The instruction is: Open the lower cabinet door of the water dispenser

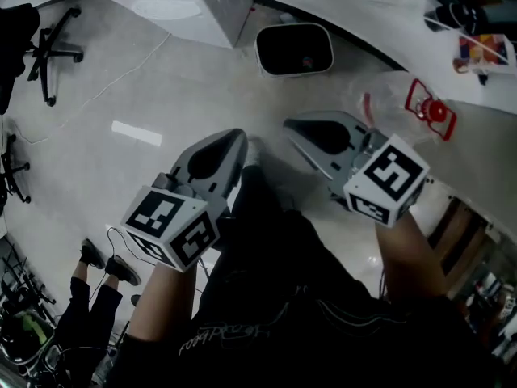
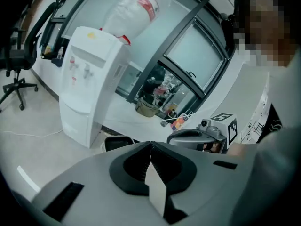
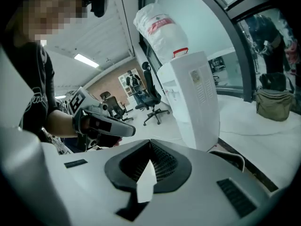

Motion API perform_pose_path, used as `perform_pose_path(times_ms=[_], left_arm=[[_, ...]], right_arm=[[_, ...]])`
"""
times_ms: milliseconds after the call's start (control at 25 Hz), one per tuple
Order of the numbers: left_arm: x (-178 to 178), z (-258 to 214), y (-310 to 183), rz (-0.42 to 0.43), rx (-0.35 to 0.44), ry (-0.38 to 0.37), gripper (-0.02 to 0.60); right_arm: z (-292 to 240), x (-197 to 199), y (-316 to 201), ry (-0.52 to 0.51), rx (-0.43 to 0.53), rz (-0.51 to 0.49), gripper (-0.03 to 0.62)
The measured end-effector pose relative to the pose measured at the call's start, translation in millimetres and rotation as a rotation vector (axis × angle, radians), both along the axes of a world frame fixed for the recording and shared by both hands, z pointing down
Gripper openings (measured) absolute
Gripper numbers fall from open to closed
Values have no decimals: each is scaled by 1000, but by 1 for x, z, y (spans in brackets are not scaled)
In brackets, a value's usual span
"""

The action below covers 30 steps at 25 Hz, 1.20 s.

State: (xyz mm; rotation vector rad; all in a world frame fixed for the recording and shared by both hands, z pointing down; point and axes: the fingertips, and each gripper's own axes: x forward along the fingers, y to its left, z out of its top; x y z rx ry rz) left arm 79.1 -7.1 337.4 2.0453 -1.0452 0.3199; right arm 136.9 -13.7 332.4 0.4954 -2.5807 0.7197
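The white water dispenser stands across the floor with a clear bottle upside down on top. Its lower cabinet door is closed. In the head view only its lower corner shows, at the top. The right gripper view shows its side. My left gripper and right gripper are held side by side in front of me, well short of the dispenser. Both are shut with nothing between the jaws. Each gripper view catches the other gripper.
A black bin with a white rim sits on the floor just right of the dispenser. Office chairs stand at the left. A white ledge runs along the right, bearing a clear jug with a red cap. A cable crosses the floor.
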Motion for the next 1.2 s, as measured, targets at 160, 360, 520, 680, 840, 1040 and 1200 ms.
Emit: perform_pose_path(times_ms=[160,360,520,680,840,1040,1200], left_arm=[[-11,45,-32,2,-32,12,2],[-34,95,-72,3,-43,8,2],[-48,125,-99,-2,-60,14,2],[-56,150,-117,11,-62,-2,2],[-63,170,-132,-2,-62,-13,2],[-67,188,-147,-20,-47,-29,3],[-64,207,-159,-35,-47,-72,5]], right_arm=[[41,-18,-28,36,3,2,12],[88,-41,-57,34,-36,21,12],[121,-52,-81,53,-47,41,12],[144,-63,-97,69,-51,60,12],[157,-74,-108,68,-43,68,12],[174,-75,-112,50,-51,77,12],[187,-75,-115,41,-70,68,12]])
